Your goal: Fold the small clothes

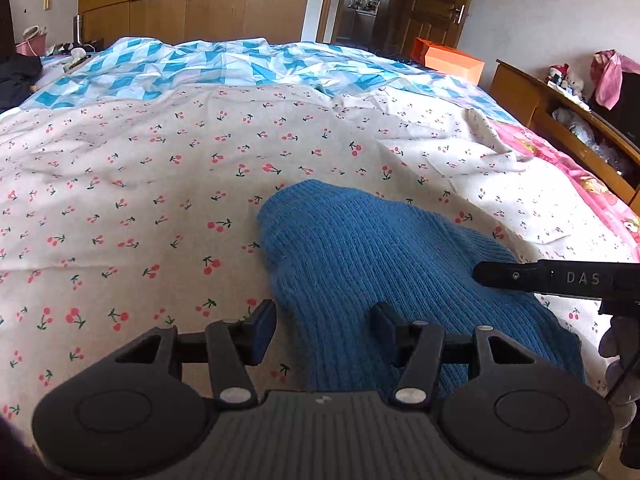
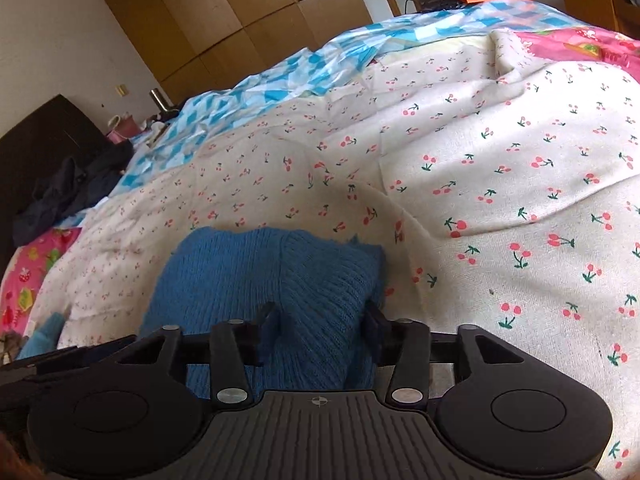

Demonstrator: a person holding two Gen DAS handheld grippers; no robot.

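Jaws, L gripper point(image 1: 323, 326): spread, nothing pinched. L pad hangs over bare sheet; R pad sits over the near-left edge of the blue knit garment point(image 1: 384, 280). No pad presses the fabric in the left wrist view. Likely reason: positioned astride the garment edge, ready for a grab.

Jaws, R gripper point(image 2: 323, 326): part-closed, with a raised ridge of the knit between the pads. Pads stand close to both sides of the bunched fabric; firm contact can't be confirmed, so grip status: cannot tell. Likely reason for the bunching: the R side is gathering an edge to lift and carry over for a fold.

Garment location: on the bed, near edge, centre-right in the left wrist view; flat ribbed knit w/ a rounded far end. In the right wrist view it appears doubled, w/ a fold line running near to far.

Support surface: cherry-print sheet point(image 1: 160, 184), wrinkled, gives a wide soft work area. Blue check cover point(image 1: 224, 64) lies at the far end; pink cartoon-print quilt point(image 1: 592, 184) along the right.

Writing: "DAS" in white on the R gripper's black finger, visible at right in the left wrist view. No other legible text. Orange box point(image 1: 452, 62) at far right: no readable label.
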